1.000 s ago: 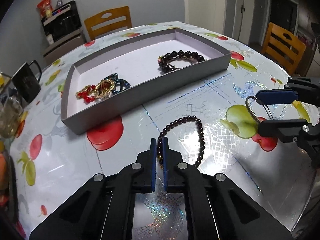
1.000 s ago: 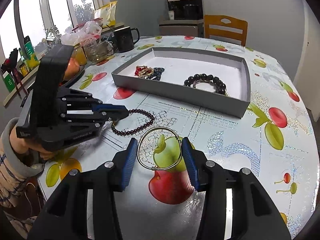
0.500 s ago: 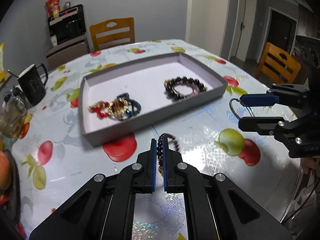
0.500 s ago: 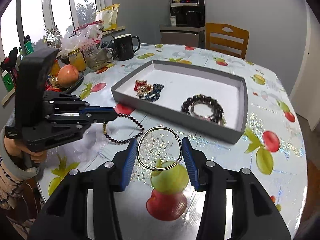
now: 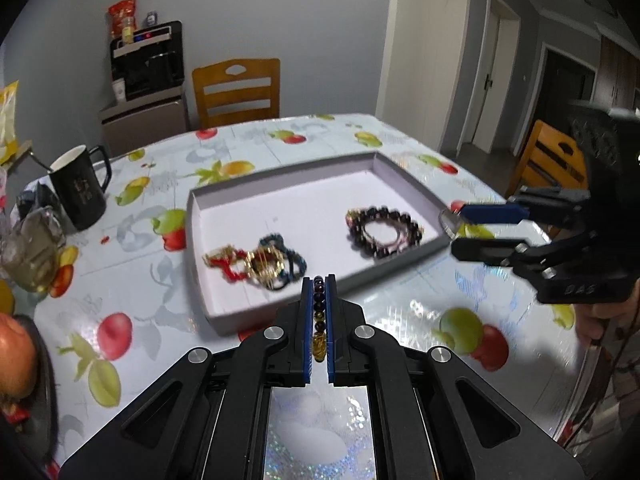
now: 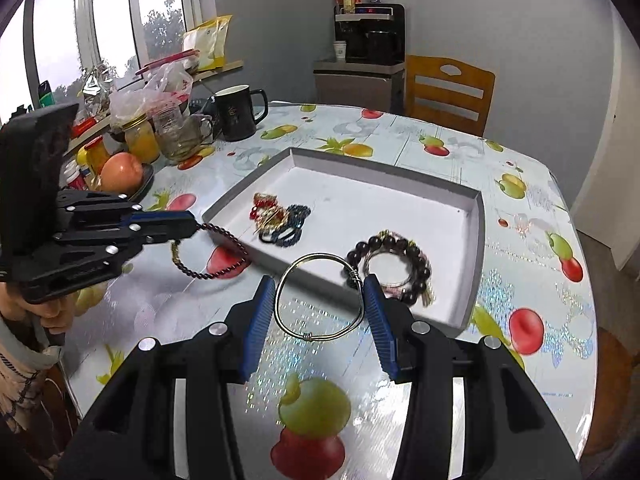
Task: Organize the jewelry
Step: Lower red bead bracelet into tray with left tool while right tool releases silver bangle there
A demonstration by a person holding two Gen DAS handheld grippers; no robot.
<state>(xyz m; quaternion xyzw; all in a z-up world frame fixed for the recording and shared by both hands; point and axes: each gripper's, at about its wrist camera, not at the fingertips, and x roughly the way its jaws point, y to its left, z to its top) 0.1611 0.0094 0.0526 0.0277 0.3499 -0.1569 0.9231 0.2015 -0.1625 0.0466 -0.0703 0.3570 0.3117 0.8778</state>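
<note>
A shallow grey tray lies on the table with a tangle of red, gold and blue jewelry and a dark large-bead bracelet inside. My left gripper is shut on a dark small-bead bracelet, held above the table at the tray's near wall. My right gripper is shut on a silver wire bangle, held above the tray's near edge.
A black mug, glass jars and a fruit dish stand at the table's left. Wooden chairs stand around the fruit-patterned table.
Both grippers have lifted their bracelets off the table and carried them toward the tray. The bead bracelet now hangs from my left gripper at the tray wall.
</note>
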